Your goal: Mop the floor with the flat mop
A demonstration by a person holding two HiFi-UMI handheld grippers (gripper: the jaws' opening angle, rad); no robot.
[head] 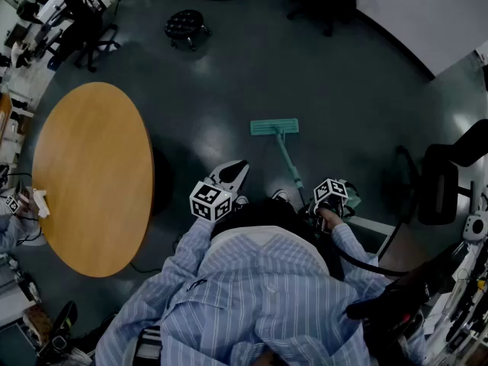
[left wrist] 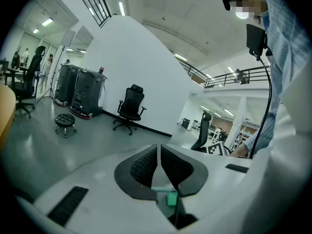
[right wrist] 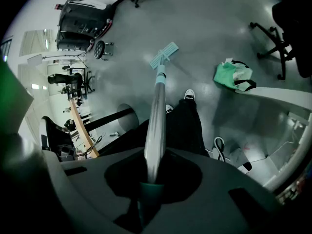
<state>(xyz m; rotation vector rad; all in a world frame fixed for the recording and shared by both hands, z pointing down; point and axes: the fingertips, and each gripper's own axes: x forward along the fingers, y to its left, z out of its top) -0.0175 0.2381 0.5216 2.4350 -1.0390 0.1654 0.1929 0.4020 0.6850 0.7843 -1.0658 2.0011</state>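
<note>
The flat mop lies with its teal head (head: 274, 126) flat on the dark grey floor ahead of my feet. Its handle (head: 290, 162) slants back toward my right hand. My right gripper (head: 331, 196) is shut on the handle's upper end. In the right gripper view the silver handle (right wrist: 157, 116) runs out from between the jaws of the right gripper (right wrist: 155, 167) down to the mop head (right wrist: 163, 54). My left gripper (head: 229, 180) hangs apart from the mop, left of the handle. In its own view the left gripper (left wrist: 159, 165) is shut with nothing held, and looks out across the room.
A round wooden table (head: 91, 178) stands close on my left, with a person's hand at its far edge. A black office chair (head: 446, 178) is on the right, a stool (head: 185, 25) and more chairs (head: 76, 21) stand further off. A green bag (right wrist: 233, 75) lies on the floor.
</note>
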